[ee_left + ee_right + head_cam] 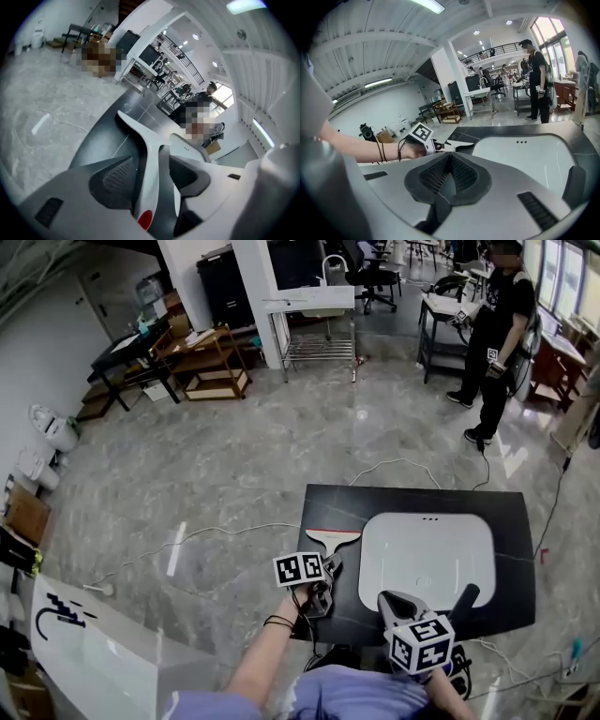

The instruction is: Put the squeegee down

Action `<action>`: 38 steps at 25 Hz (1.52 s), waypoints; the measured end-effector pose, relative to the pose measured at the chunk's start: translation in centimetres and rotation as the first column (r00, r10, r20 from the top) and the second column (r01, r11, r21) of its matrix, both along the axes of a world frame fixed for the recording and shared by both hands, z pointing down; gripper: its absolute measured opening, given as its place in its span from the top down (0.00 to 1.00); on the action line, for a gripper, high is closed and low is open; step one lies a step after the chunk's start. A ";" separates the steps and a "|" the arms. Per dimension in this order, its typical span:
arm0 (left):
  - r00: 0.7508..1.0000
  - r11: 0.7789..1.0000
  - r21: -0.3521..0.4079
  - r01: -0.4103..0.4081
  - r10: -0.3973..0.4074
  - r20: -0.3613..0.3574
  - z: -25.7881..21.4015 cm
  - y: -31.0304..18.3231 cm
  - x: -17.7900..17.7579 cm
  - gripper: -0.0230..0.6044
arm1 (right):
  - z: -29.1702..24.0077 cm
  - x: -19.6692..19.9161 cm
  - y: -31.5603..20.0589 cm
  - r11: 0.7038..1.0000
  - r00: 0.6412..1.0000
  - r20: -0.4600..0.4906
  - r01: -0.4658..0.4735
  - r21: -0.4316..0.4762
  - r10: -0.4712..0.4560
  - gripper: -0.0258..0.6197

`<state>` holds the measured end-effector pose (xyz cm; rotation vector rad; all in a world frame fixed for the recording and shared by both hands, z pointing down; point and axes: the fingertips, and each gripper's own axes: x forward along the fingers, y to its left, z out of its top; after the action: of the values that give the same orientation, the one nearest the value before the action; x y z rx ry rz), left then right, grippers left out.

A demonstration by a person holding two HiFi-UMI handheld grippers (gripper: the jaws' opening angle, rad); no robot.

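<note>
Squeegee (334, 539) lies on the dark worktop (412, 498) just left of the white basin (427, 559). Left gripper (326, 573) jaws stand apart around its handle, likely releasing it. Right gripper (449, 176) jaws are together, empty and idle.

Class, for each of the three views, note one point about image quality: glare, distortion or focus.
Head view: sharp, window glare on the floor. Left gripper view: fisheye, dark corners, squeegee soft up close. Right gripper view: fisheye too, ceiling lamp blown out.
</note>
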<state>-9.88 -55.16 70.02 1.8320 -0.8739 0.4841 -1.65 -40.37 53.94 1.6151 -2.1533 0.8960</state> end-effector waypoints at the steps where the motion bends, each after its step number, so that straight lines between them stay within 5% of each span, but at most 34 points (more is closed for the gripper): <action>1: 0.998 0.999 0.036 -0.009 0.007 0.059 -0.1 -0.1 -0.4 0.55 | 0.0 -0.1 0.0 1.000 1.000 0.001 0.004 -0.002 -0.004 0.93; 4: 0.968 0.987 0.145 -0.074 0.036 0.249 -0.4 -0.3 -1.3 0.53 | 0.0 -0.4 0.1 1.000 1.000 0.003 0.019 -0.002 -0.019 0.93; 7: 0.952 0.968 0.212 -0.134 0.067 0.299 -1.3 -0.2 -0.9 0.53 | 0.1 -0.5 0.0 0.999 0.999 0.007 0.037 -0.002 -0.037 0.93; 14: 0.997 0.965 0.252 -0.069 0.061 0.038 -6.8 1.5 0.5 0.54 | -0.5 0.0 0.4 0.999 0.999 0.016 0.042 0.007 -0.042 0.93; 22: 0.974 0.957 0.285 0.062 0.005 -0.227 -14.4 7.2 -0.7 0.62 | -1.7 0.0 0.9 0.997 0.997 0.036 0.073 0.032 -0.074 0.93; 29: 0.943 0.918 0.300 0.257 -0.170 -0.287 -17.4 12.4 -2.7 0.75 | -3.3 0.0 2.6 0.989 0.989 0.067 0.129 0.068 -0.134 0.93; 38: 0.940 0.872 0.371 0.318 -0.240 -0.241 -20.2 17.2 -2.3 0.78 | -5.9 1.3 5.0 0.973 0.974 0.111 0.180 0.146 -0.197 0.93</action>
<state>-12.16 -37.94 49.81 2.0356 -1.1495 -0.0663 -0.32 -35.39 48.06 1.4141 -2.4544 0.8282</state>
